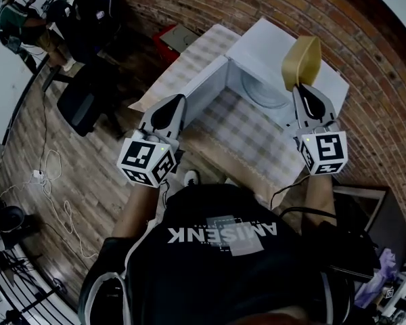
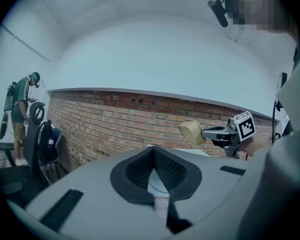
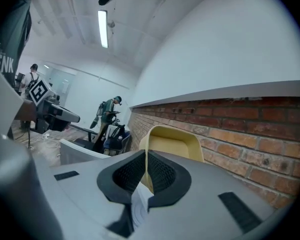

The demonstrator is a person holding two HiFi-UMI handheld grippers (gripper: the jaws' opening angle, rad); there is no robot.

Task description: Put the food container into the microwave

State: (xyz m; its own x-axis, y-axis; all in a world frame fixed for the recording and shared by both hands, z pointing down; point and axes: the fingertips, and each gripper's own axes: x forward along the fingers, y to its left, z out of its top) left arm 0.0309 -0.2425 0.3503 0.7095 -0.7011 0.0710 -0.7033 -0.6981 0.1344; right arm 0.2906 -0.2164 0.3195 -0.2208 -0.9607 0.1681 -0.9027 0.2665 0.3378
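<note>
Right claw [image 1: 303, 88] clamped on rim of pale-yellow plastic food container [image 1: 301, 61], upper right of frame, over open white microwave [image 1: 260, 45]. Left claw [image 1: 174, 102] closed, empty, centre-left.

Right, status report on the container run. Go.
Right gripper shut on food container rim, above the microwave. Left gripper shut, empty, beside the open door. Container not yet inside; nothing blocking the opening.

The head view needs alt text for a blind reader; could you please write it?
Seen from above, the right gripper holds a yellow container by its rim over an open white microwave on a checked tablecloth. The left gripper sits beside the door.
</note>
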